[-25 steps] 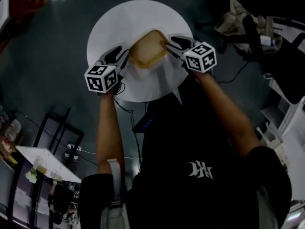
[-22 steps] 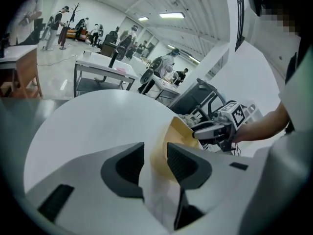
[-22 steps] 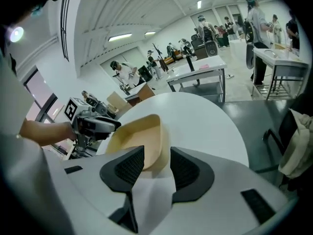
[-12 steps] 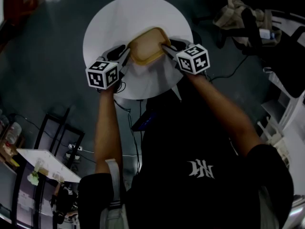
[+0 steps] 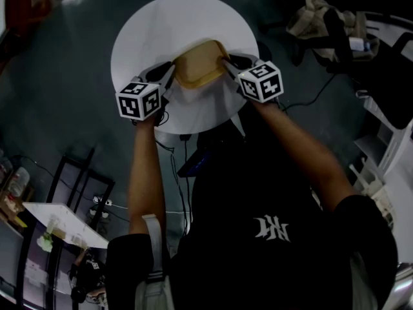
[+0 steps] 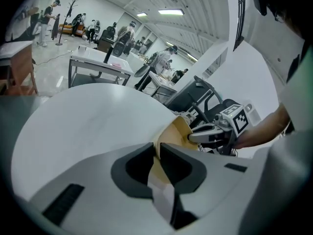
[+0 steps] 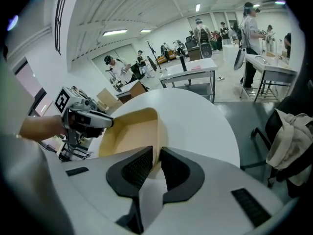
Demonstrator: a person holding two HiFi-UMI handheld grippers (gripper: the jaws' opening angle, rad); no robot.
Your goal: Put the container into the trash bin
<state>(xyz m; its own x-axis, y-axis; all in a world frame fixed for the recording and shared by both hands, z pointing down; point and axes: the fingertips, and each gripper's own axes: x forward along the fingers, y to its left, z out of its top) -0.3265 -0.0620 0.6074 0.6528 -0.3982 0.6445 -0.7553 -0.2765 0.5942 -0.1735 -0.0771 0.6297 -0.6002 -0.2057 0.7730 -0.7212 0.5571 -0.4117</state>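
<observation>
Arms reach forward. The left claw [image 6: 157, 150] is closing on the near-left rim of the container [image 5: 199, 63], wall pinched between its pads. The right claw [image 7: 157, 155] is closing on the opposite rim, same pinch. Tan container sits on the round white counter [image 5: 168, 24], near its front edge. Beige cloth [image 5: 316, 15] on a chair beyond, right.

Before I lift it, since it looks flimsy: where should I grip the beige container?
By its thin upright rim, from opposite sides: the container sits open side up, and the left tongs and right tongs are closing over facing walls.
</observation>
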